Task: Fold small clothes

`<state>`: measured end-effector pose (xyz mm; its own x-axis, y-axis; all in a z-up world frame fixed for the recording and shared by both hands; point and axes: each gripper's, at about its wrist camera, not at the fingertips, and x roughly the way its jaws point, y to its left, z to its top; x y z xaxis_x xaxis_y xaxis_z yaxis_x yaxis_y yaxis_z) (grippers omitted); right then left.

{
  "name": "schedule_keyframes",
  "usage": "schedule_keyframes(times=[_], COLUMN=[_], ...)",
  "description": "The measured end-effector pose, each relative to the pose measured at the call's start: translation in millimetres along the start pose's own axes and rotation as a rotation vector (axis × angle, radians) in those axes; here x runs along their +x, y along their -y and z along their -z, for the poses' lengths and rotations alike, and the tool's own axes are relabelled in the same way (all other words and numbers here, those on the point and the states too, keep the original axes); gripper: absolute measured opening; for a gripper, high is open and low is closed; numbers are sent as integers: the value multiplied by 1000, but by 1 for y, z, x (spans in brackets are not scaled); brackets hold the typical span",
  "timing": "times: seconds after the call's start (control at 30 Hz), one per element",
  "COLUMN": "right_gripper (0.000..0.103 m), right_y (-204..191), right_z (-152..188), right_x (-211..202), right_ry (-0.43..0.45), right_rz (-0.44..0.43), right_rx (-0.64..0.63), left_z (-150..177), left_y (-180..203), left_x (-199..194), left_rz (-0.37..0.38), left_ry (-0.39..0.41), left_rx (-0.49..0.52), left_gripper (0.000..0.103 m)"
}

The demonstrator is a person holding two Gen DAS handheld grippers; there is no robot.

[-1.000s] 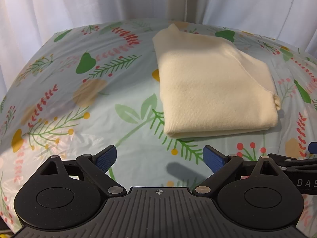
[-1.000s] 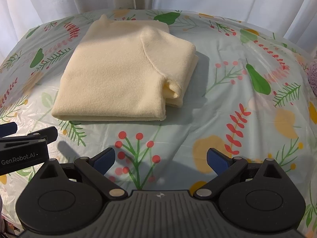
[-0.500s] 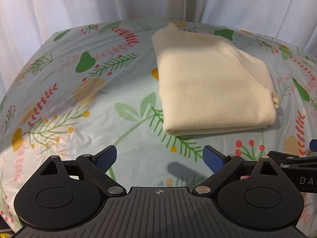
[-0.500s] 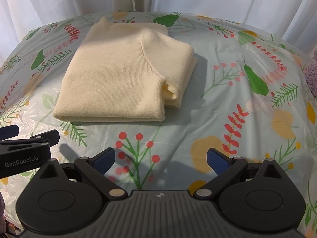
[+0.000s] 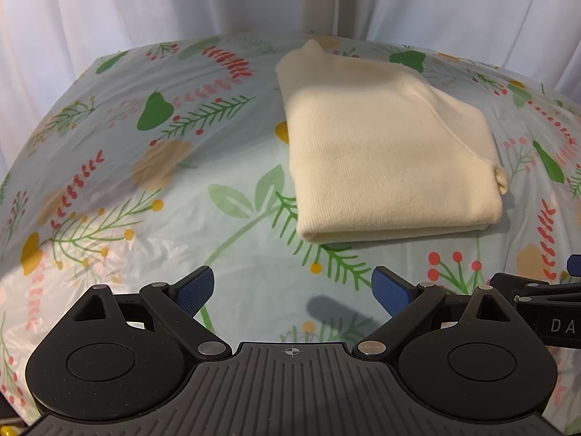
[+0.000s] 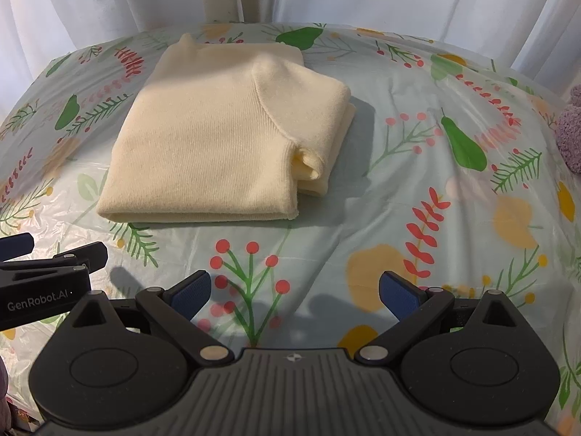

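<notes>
A cream knit sweater (image 5: 388, 152) lies folded into a neat rectangle on the floral tablecloth (image 5: 145, 189); it also shows in the right wrist view (image 6: 225, 134), with a tucked sleeve at its right edge. My left gripper (image 5: 292, 290) is open and empty, above the cloth just in front of the sweater's near left corner. My right gripper (image 6: 294, 290) is open and empty, in front of the sweater's near right corner. Each gripper shows at the edge of the other's view.
White curtains (image 5: 181, 0) hang behind the table. A purple fuzzy item (image 6: 570, 134) sits at the table's far right edge. The tablecloth (image 6: 435, 181) lies bare to the right of the sweater and to its left.
Both grippers have drawn back slightly and stay open. The sweater has not moved.
</notes>
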<state>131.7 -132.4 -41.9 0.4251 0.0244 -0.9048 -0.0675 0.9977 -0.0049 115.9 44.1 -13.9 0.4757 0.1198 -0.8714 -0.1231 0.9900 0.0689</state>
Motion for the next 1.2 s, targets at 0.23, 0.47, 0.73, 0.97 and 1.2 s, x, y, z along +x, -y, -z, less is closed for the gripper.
schedule_keyframes(times=[0.23,0.47,0.73,0.97,1.2], right_gripper=[99,99,99,99,99], right_y=[2,3,3,4,4], right_z=[0,1,0,0,0], right_x=[-1,-1,-1,0,1], right_ry=[4,4,6,7,5], right_rz=[2,-4,-6,-5,-6], right_rx=[10,21,21,23,17], left_z=[0,1,1,-1,-3], left_y=[0,0,2,2,2], left_x=[-1,-1,-1,1,6], left_rz=[-4,-6,-7,-6,5], left_ry=[0,-6,-6,-8,-19], left_rx=[6,7,12,10,2], left_gripper=[97,97,97,97,97])
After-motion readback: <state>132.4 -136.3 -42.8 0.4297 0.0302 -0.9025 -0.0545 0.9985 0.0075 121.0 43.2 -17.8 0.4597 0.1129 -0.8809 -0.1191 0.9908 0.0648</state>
